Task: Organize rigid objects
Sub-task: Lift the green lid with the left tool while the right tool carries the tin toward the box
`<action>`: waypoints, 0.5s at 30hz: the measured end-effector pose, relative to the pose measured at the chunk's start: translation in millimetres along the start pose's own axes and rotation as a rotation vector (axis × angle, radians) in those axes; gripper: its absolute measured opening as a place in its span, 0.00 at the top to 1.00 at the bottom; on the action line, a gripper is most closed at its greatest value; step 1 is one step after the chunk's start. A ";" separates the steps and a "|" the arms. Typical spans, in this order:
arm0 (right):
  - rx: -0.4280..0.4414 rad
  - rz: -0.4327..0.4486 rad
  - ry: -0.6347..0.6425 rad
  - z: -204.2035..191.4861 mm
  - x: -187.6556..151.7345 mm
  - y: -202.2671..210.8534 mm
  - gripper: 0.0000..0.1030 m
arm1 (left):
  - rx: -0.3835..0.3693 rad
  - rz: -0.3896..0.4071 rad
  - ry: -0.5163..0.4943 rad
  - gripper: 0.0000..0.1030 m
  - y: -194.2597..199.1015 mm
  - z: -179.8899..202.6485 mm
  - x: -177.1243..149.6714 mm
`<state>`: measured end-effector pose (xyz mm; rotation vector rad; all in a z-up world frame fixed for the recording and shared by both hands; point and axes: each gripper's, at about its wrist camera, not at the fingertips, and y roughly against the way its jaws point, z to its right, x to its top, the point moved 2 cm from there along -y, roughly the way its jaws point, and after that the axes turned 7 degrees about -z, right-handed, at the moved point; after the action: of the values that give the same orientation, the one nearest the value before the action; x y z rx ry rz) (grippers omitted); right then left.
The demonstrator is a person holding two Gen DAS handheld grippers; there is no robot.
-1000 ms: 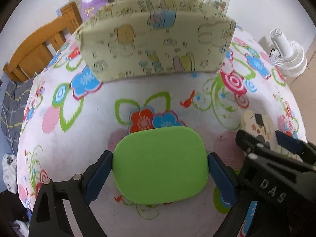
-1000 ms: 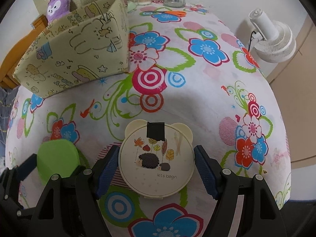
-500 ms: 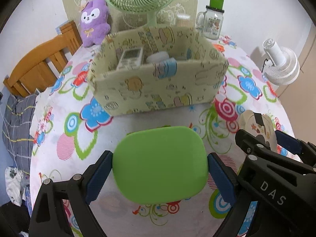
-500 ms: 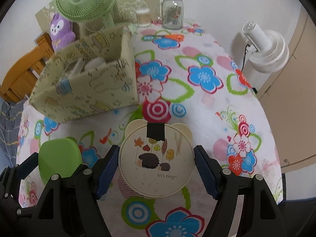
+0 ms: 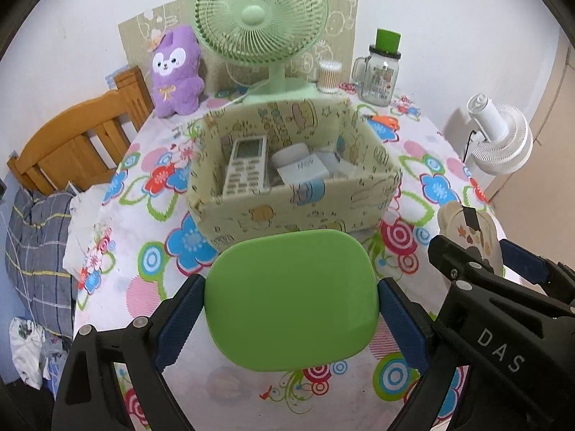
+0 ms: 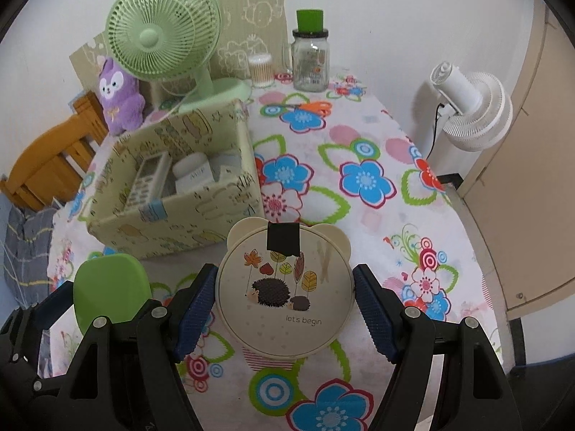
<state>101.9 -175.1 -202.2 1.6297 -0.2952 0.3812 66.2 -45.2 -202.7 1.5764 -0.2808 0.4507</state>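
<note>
My left gripper (image 5: 289,309) is shut on a flat green case (image 5: 293,300), held above the flowered tablecloth (image 5: 118,251). My right gripper (image 6: 285,309) is shut on a round cream box with bear ears and a hedgehog picture (image 6: 284,291), also lifted off the table. Ahead of both stands an open cream patterned storage box (image 5: 298,212) holding a white remote (image 5: 248,168) and a white jar (image 5: 300,165). The right gripper with the cream box (image 5: 470,237) shows at the right of the left wrist view; the green case (image 6: 109,291) shows at the left of the right wrist view.
Behind the storage box stand a green desk fan (image 5: 260,18), a purple plush toy (image 5: 176,72), a cotton swab jar (image 5: 329,77) and a glass mug jar with a green lid (image 5: 381,68). A wooden chair (image 5: 72,140) is at the left, a white floor fan (image 6: 470,107) at the right.
Both grippers have risen with their objects and tilted forward. The storage box's inside and the things at the back of the table have come into view.
</note>
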 end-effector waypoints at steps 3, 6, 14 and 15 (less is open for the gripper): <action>0.007 0.019 -0.005 -2.5 4.0 8.3 0.25 | 0.001 0.019 -0.003 0.07 7.9 -2.1 4.6; 0.006 0.044 -0.004 -5.4 8.2 17.2 0.25 | 0.000 0.041 -0.002 0.07 16.8 -5.2 9.8; 0.013 0.102 -0.012 -10.7 19.5 41.1 0.25 | 0.002 0.089 -0.006 0.07 37.5 -9.5 22.4; 0.014 0.105 -0.013 -10.7 20.7 42.5 0.25 | 0.001 0.094 -0.007 0.07 39.6 -9.7 23.5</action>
<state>102.5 -167.8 -154.3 1.6346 -0.3900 0.4536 68.4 -35.7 -156.6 1.5710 -0.3610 0.5185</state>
